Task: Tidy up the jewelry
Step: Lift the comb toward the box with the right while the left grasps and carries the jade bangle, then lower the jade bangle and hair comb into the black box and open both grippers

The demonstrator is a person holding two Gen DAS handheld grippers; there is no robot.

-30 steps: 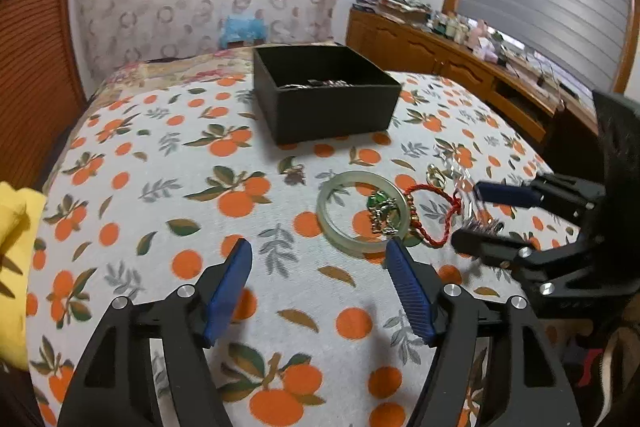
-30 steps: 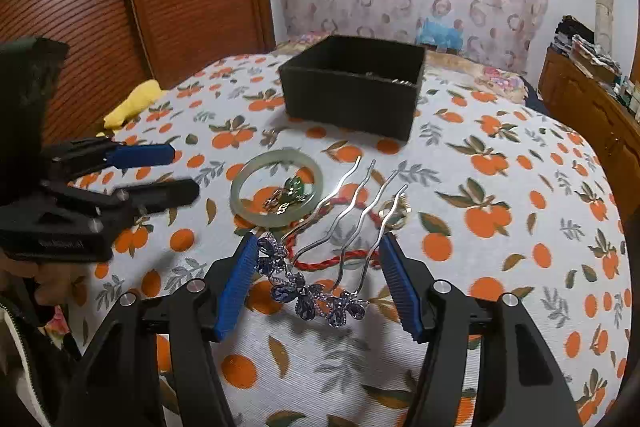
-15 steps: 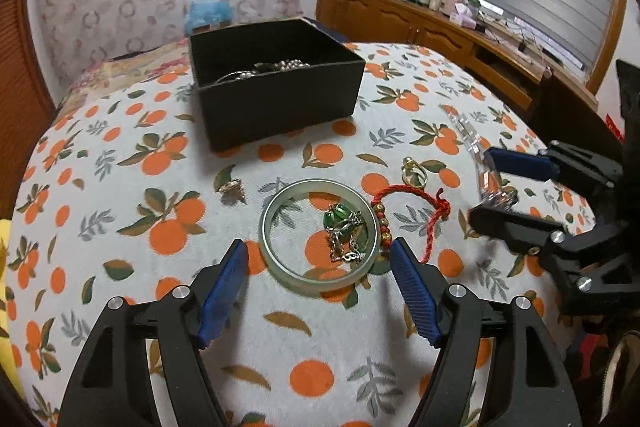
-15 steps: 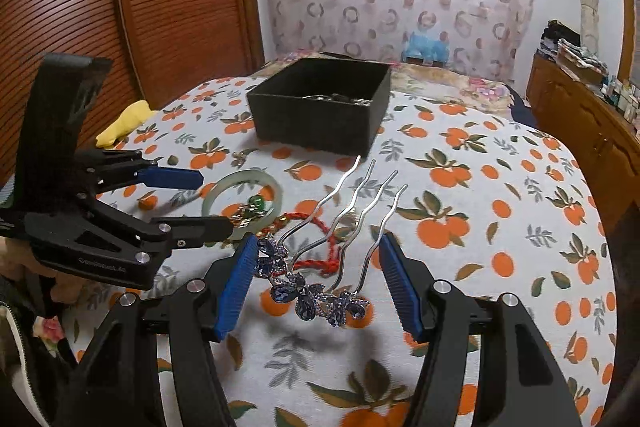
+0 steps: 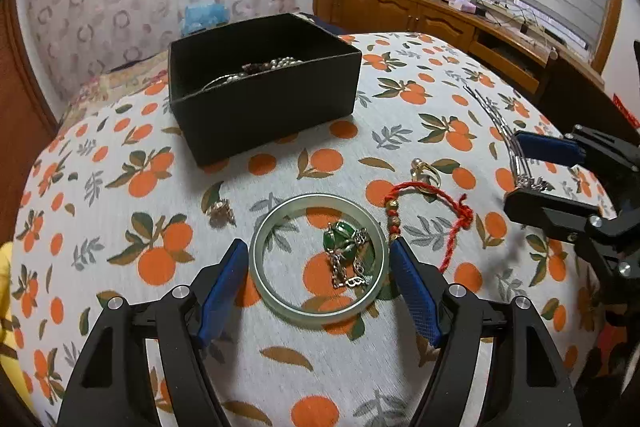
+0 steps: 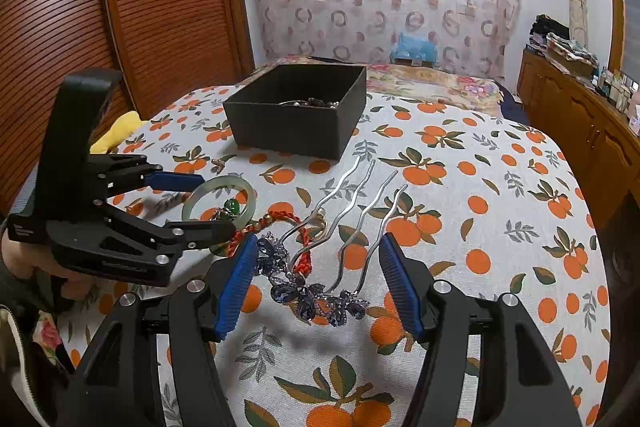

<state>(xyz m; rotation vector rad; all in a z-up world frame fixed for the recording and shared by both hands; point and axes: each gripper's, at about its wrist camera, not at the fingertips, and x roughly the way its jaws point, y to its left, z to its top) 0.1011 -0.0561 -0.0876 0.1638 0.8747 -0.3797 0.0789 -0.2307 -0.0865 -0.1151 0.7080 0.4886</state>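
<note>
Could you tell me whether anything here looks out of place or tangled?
Yes: a green-stone pendant on a silver chain lies bunched inside the pale jade bangle, so lifting the bangle could drag it.

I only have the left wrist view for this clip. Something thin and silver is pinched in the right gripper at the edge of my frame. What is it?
Observer: A hair comb. The right wrist view shows it flat-on, with four wavy silver prongs, spanning the right gripper.
Reviewer: Plain metal?
Observer: No, its base carries a row of purple gem flowers.
Reviewer: Is it lying on the tablecloth?
Observer: It looks lifted. Its shadow falls on the tablecloth just beneath the flowers.
</note>
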